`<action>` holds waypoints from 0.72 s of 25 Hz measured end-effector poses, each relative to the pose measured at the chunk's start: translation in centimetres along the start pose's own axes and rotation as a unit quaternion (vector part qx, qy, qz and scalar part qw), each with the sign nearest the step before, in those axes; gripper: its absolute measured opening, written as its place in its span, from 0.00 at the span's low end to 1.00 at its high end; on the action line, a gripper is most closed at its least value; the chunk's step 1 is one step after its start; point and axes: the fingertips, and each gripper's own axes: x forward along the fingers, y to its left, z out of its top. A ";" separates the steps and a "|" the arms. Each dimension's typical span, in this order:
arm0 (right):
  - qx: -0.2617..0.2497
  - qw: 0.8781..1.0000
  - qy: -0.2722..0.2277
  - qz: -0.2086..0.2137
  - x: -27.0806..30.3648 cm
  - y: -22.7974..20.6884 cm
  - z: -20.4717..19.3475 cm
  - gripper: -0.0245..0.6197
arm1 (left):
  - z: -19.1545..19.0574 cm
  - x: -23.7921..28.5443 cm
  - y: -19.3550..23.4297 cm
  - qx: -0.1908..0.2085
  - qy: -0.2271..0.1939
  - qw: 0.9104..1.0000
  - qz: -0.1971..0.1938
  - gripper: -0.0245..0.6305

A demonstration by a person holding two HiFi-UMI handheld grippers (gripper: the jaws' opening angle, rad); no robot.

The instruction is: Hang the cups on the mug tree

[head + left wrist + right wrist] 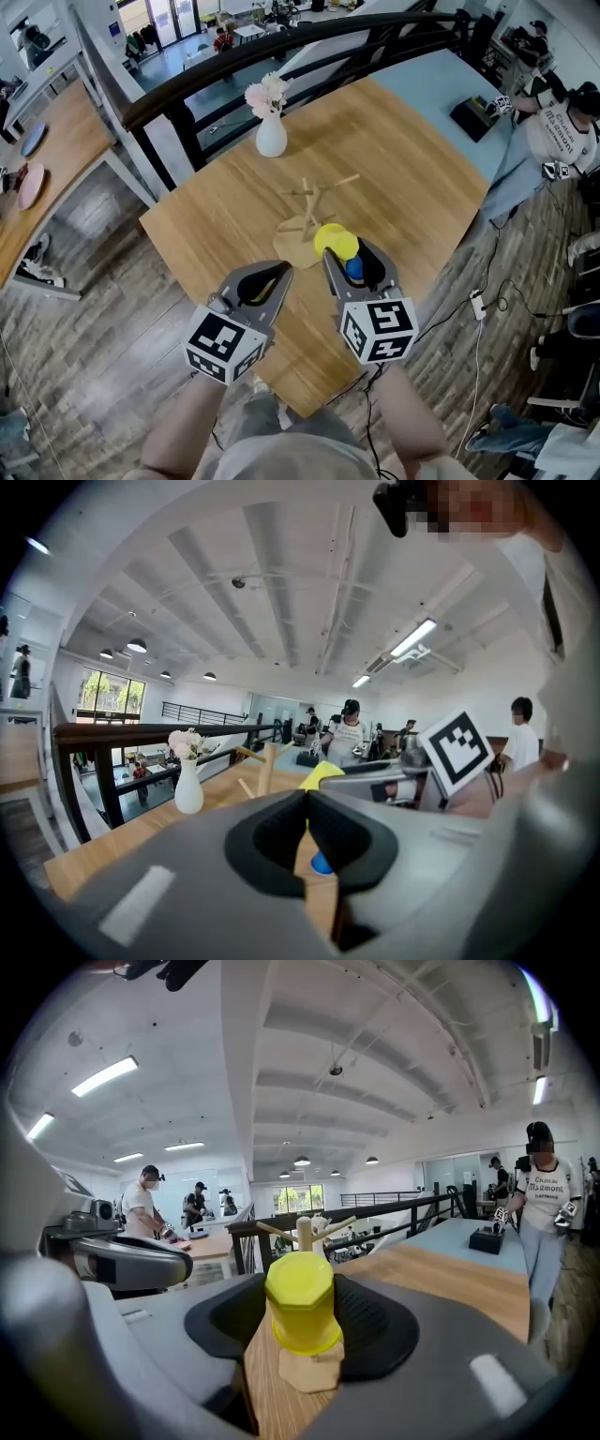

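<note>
A wooden mug tree [313,199] with bare pegs stands on its round base near the middle of the wooden table [412,178]. My right gripper [349,251] is shut on a yellow cup [334,240], held just in front of the tree's base. In the right gripper view the yellow cup [301,1302] sits between the pads of the right gripper [302,1290], with the mug tree [304,1232] straight behind it. A small blue part [354,270] shows behind the cup between the jaws. My left gripper [279,272] is shut and empty, left of the right one. The mug tree [265,764] lies ahead of the left gripper [307,801].
A white vase [271,137] with pale flowers stands at the table's far edge, beyond the tree. A dark railing [281,52] runs behind the table. A person [561,131] stands at the right by a light blue table [441,89] holding a black box [472,117].
</note>
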 end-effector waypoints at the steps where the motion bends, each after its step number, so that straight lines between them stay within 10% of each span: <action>1: 0.001 1.000 0.002 -0.001 0.4 -0.1 -0.3 0.40 | -0.3 0.2 0.3 -0.002 0.002 1.000 0.000 0.04; 18: 0.014 0.999 0.052 0.001 4.0 -0.5 -5.5 0.40 | -4.3 1.7 1.9 -0.010 0.041 0.999 0.003 0.04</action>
